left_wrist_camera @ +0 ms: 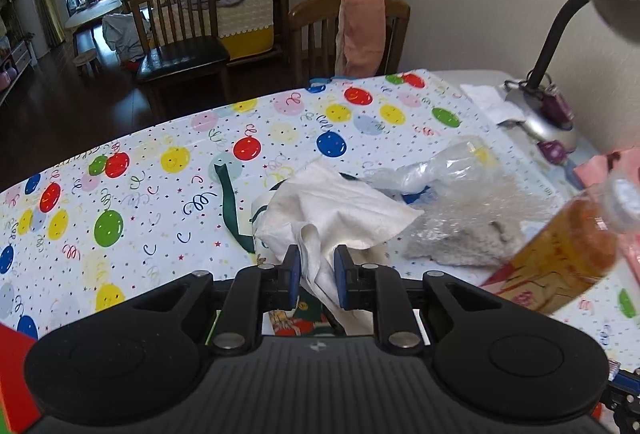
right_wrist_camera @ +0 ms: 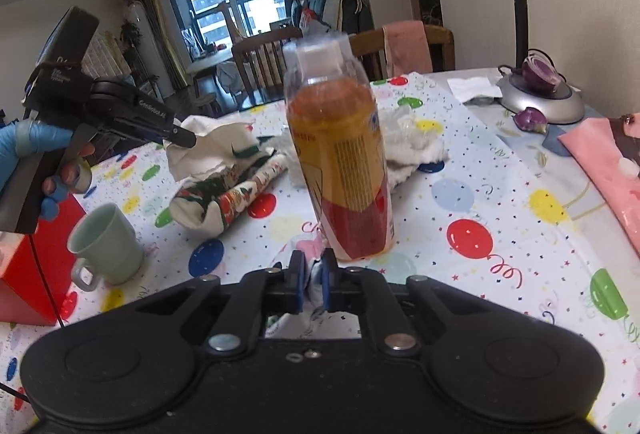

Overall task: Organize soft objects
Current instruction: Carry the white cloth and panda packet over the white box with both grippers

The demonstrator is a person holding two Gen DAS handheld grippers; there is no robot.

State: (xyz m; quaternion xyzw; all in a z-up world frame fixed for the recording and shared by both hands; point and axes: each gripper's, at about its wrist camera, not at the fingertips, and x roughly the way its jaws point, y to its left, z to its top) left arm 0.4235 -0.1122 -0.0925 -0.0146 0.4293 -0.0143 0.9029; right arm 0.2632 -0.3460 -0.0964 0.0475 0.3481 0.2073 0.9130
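My left gripper (left_wrist_camera: 316, 266) is shut on a white cloth (left_wrist_camera: 332, 210) and holds it lifted above the balloon-print tablecloth (left_wrist_camera: 160, 174); the same gripper (right_wrist_camera: 180, 138) and cloth (right_wrist_camera: 208, 146) show at the left of the right wrist view. A Christmas-print fabric roll (right_wrist_camera: 236, 194) lies under the cloth. A fluffy white towel (right_wrist_camera: 412, 150) and clear plastic wrap (left_wrist_camera: 448, 170) lie behind. My right gripper (right_wrist_camera: 310, 282) is shut on a fold of the tablecloth (right_wrist_camera: 460, 194), just in front of an orange drink bottle (right_wrist_camera: 340, 162).
A pale green mug (right_wrist_camera: 106, 242) and a red box (right_wrist_camera: 24, 274) stand at the left. A desk lamp base (right_wrist_camera: 540, 98) with purple onion pieces, a white tissue (right_wrist_camera: 470, 88) and a pink cloth (right_wrist_camera: 604, 154) sit at the right. Wooden chairs (left_wrist_camera: 180, 34) stand behind the table.
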